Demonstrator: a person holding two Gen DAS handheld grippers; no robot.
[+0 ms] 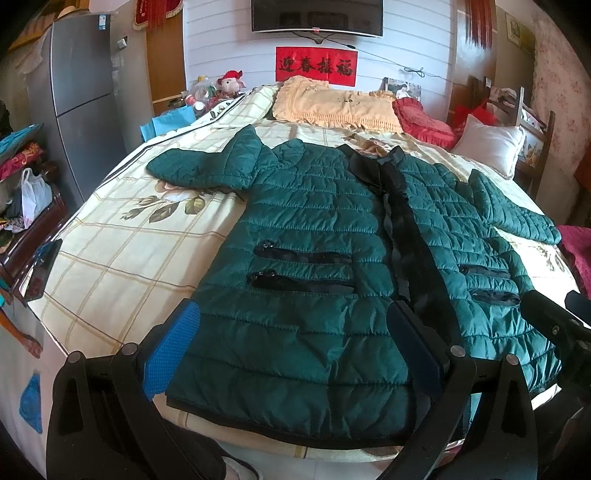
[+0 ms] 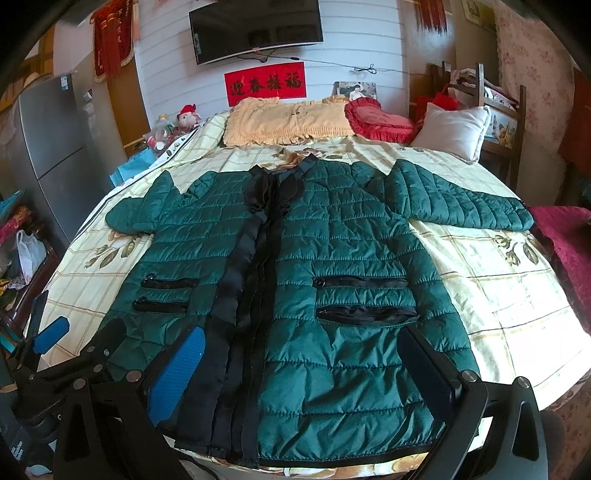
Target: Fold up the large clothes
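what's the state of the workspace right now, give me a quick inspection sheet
surface: bed with a cream checked floral sheet, carrying the jacket
job's things: green quilted jacket lying flat, front up, collar toward the pillows, both sleeves spread out, black placket down the middle, not yet folded
clutter: yellow pillow, red cushion and white pillow at the head end; stuffed toy beside the bed
grippers: left gripper open, over the jacket's hem; right gripper open, over the hem on the other side of the placket
cables: one wire running along the wall below the tv
surroundings: tv, red banner, grey fridge
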